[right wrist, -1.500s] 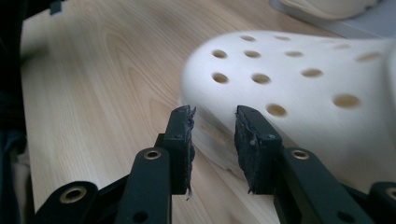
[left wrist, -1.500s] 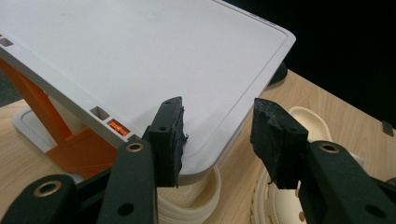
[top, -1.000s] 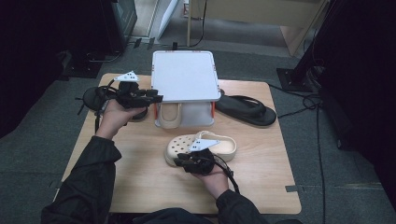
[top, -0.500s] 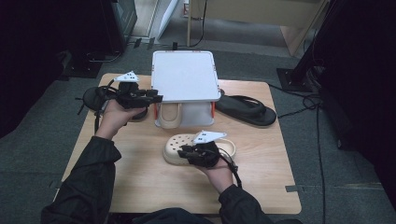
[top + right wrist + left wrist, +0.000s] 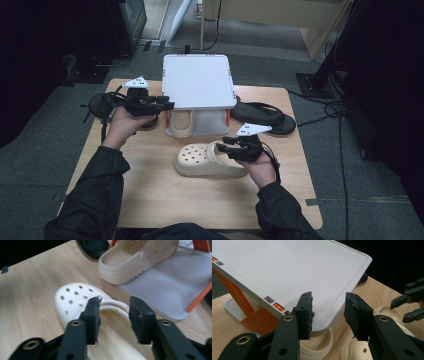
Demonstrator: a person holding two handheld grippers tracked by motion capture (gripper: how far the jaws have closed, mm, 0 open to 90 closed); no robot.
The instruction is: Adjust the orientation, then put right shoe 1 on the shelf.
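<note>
A cream clog [image 5: 200, 161] with holes in its toe lies on the wooden table [image 5: 150, 200], heel to the right. My right gripper [image 5: 226, 142] hovers over that heel. In the right gripper view its jaws [image 5: 113, 306] have just been opening and stand apart over the clog [image 5: 75, 297], pressing on nothing. A second cream clog [image 5: 182, 122] sits on the lower shelf of a white and orange shoe rack [image 5: 197, 80]. My left gripper [image 5: 170, 106] is at the rack's left edge, open, with the corner of the top shelf [image 5: 287, 270] just beyond its jaws [image 5: 328, 307].
One black sandal [image 5: 262, 117] lies to the right of the rack, another [image 5: 100, 105] at the table's left behind my left hand. The right gripper's jaws [image 5: 412, 300] reach into the left gripper view at the right edge. Bare table stretches in front of the clog.
My right gripper has moved right and away from the person along the clog, risen a little, and its jaws have opened. The clog and the left gripper stay where they were.
</note>
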